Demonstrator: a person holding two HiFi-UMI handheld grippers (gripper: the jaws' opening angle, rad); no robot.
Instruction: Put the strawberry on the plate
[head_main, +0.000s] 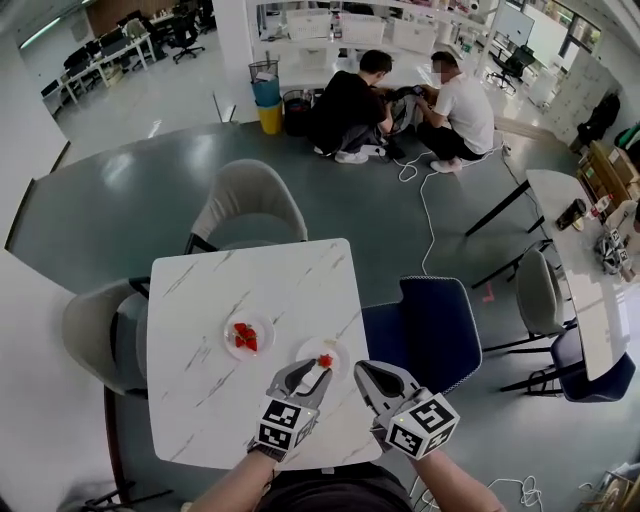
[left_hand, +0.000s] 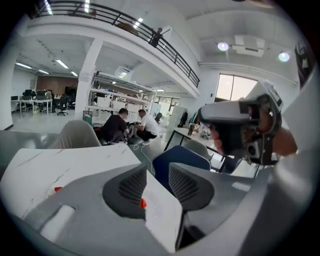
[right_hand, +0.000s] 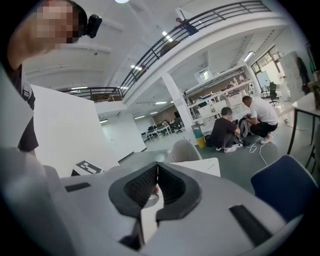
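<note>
the strawberry (head_main: 325, 360) is a small bright-red piece with a paler fleck on it. it lies on a small white plate (head_main: 306, 349) near the table's near right corner. it looks to sit slightly right of the plate's middle, with nothing else on the plate.

the left gripper (head_main: 310, 372) is at the near rim of this plate, just beside the berry. its jaws are spread apart with nothing between them. in its own view only a sliver of red shows past the inner edge of one jaw. the right gripper (head_main: 363, 369) hangs at the table's right edge, near the same plate. its jaw tips are pressed together and it grasps nothing.

further in, toward the middle of the white marble table (head_main: 220, 290), a second plate (head_main: 263, 327) holds several red strawberry pieces (head_main: 244, 336).

a grey chair (head_main: 250, 205) stands at the far edge, another grey chair (head_main: 92, 330) at the left edge, and a blue chair (head_main: 430, 330) at the right edge. two people (head_main: 400, 100) crouch on the floor well beyond.
</note>
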